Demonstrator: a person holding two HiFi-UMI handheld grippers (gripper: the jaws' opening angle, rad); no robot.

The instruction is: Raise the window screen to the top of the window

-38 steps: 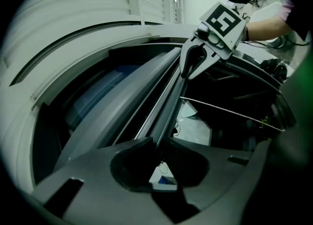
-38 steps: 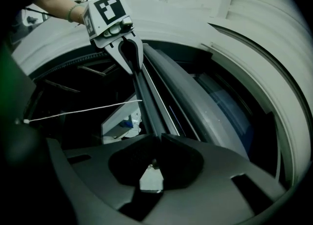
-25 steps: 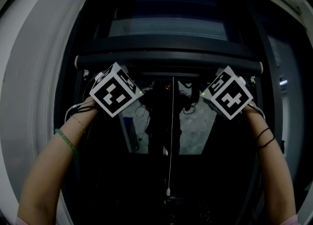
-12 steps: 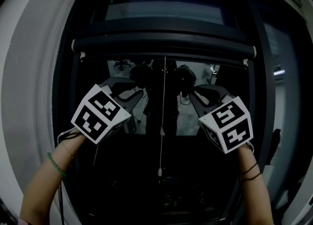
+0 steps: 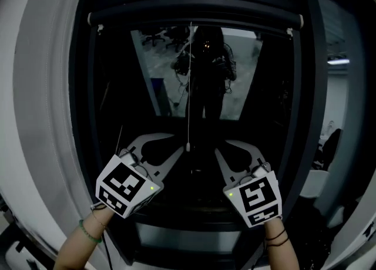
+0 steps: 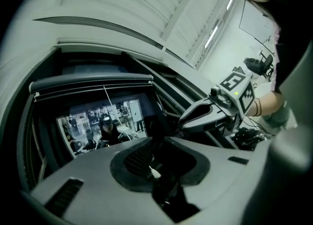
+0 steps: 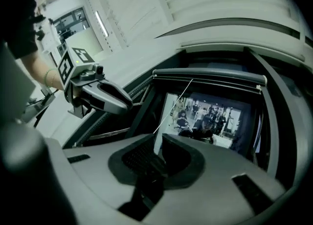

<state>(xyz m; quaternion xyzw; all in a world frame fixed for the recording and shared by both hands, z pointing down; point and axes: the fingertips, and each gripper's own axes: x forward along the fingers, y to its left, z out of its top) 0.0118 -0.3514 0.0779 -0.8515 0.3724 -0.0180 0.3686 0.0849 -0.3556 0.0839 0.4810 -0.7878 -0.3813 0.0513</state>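
Observation:
The window screen's dark bottom bar sits high across the dark window, also in the left gripper view and the right gripper view. Its thin pull cord hangs straight down, and its white tip dangles free between my two grippers. My left gripper and right gripper are low in front of the glass, well below the bar, touching nothing. Both are shut and empty, as their own views show for the left gripper and the right gripper.
A curved white wall panel frames the window on the left, and a dark frame post stands on the right. The glass reflects a lit room and a person. The lower window sill lies just beneath the grippers.
Both grippers have come down from the screen bar to the lower part of the window. The bar stays up near the top, and the cord now hangs free between them.

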